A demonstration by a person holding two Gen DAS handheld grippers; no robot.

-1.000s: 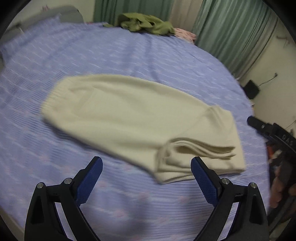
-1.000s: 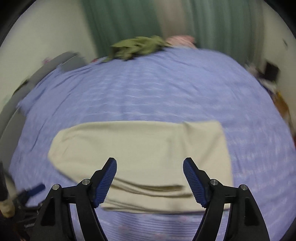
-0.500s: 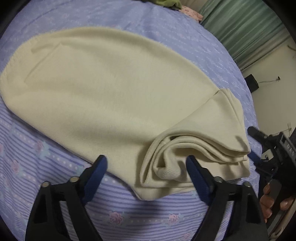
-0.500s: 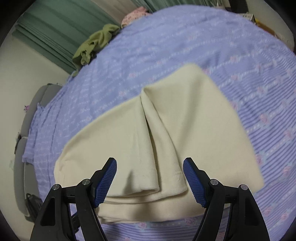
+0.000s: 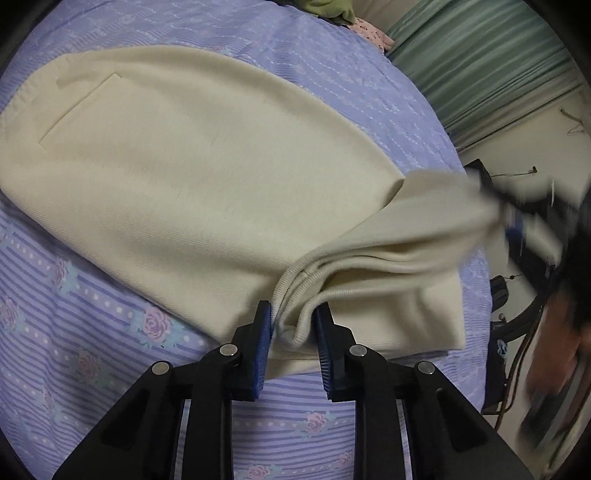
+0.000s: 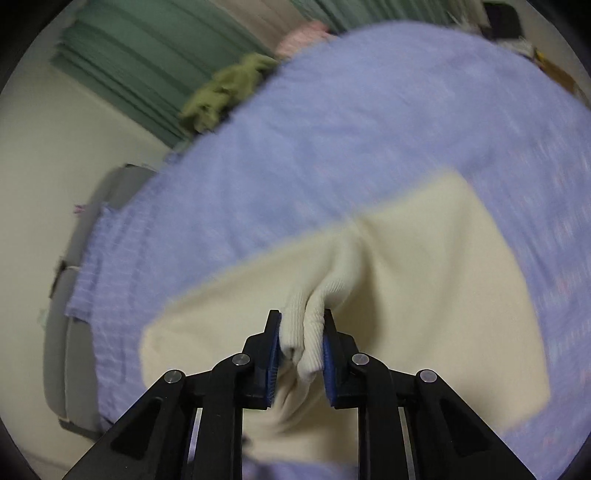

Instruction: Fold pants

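Cream pants (image 5: 207,177) lie folded on a purple striped bedsheet (image 5: 74,295), with the stacked ribbed cuffs at the near end. My left gripper (image 5: 293,321) has its jaws closing, and its blue pads pinch the bunched cuff layers at their left corner. In the right wrist view the pants (image 6: 424,277) spread beyond my right gripper (image 6: 303,334). Its jaws are closing too, pressing on a raised fold of ribbed cuff. The left wrist view shows the right gripper (image 5: 513,221) as a blur, pulling the cuffs' other corner up off the bed.
A green garment (image 6: 225,92) and a pink cloth (image 5: 369,31) lie at the bed's far edge, in front of green curtains (image 5: 480,62). A grey headboard (image 6: 70,295) runs along the bed's left side. A person's hand (image 5: 554,332) shows blurred at the right.
Both grippers came down onto the cuff end of the pants and their jaws narrowed from wide apart to a pinch on the ribbed cuffs. The right corner has lifted.
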